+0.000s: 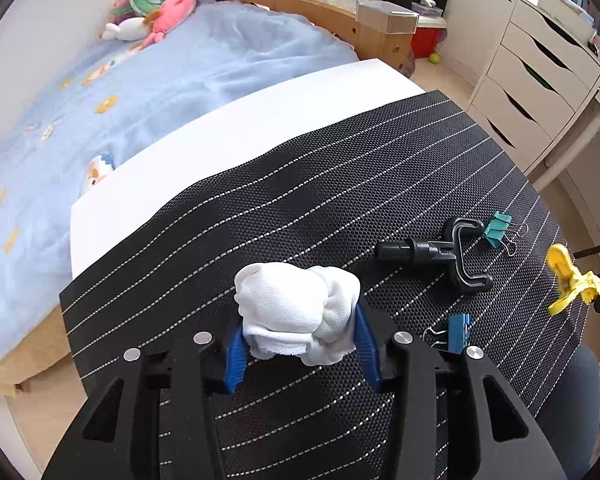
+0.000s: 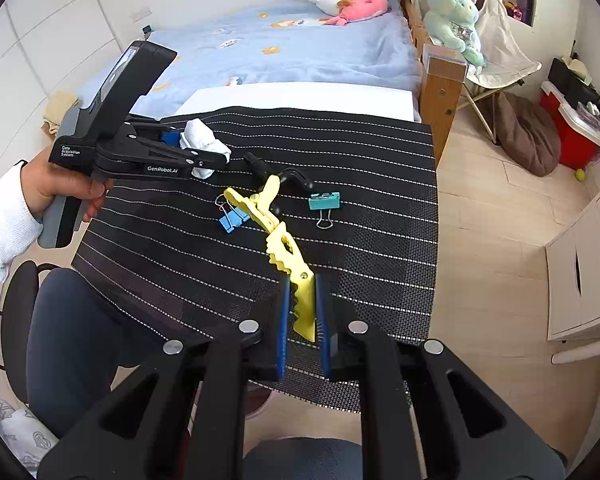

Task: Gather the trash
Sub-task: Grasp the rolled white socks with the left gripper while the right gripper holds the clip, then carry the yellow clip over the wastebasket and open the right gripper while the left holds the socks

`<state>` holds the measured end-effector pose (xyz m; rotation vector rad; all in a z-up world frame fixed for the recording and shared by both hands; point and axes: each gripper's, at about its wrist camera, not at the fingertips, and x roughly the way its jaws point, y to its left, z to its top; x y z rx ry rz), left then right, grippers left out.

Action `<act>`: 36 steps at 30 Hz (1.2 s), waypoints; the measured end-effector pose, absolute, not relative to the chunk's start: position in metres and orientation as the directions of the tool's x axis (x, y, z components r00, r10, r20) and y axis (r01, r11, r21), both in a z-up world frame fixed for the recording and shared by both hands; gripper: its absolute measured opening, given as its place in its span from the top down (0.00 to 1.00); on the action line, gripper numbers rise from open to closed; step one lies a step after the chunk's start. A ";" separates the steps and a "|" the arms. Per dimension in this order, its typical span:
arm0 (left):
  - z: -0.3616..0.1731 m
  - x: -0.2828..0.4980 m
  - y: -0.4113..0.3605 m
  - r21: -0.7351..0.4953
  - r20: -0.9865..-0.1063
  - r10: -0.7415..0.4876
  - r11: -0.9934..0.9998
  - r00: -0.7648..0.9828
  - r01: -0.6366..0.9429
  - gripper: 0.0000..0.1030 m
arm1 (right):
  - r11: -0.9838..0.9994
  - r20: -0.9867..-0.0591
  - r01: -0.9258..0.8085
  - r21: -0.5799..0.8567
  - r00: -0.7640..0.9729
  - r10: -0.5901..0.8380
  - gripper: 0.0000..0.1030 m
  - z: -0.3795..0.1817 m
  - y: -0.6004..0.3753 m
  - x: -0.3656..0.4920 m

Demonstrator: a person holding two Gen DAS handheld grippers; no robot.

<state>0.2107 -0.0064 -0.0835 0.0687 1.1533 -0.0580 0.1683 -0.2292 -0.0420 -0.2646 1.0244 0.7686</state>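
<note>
My left gripper (image 1: 298, 344) is shut on a crumpled white tissue wad (image 1: 296, 308), held just above the black striped mat (image 1: 340, 184); the wad also shows in the right wrist view (image 2: 202, 144). My right gripper (image 2: 302, 312) is shut on a yellow plastic clip (image 2: 284, 240), also seen at the right edge of the left wrist view (image 1: 568, 278). On the mat lie a black plastic Y-shaped part (image 1: 444, 254), a teal binder clip (image 1: 498, 228) and a blue binder clip (image 1: 456, 332).
The mat covers a white table (image 1: 204, 152) beside a bed with a blue blanket (image 1: 112, 92) and plush toys (image 1: 156, 16). A white drawer unit (image 1: 540, 72) stands at the right. A brown cushion (image 2: 528, 132) and red box (image 2: 568, 132) sit on the floor.
</note>
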 end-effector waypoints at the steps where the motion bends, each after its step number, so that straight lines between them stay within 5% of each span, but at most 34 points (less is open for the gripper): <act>1: -0.082 0.209 -0.006 0.025 -0.912 -0.010 0.997 0.409 0.080 0.58 | 0.712 -0.844 -0.687 0.145 0.290 0.451 0.89 -0.042 -0.227 0.169; 36: 0.004 0.010 -0.025 -0.048 -0.768 -0.066 0.998 0.637 0.045 0.58 | 0.571 -0.773 -0.814 0.104 0.295 0.561 0.89 0.016 -0.210 0.078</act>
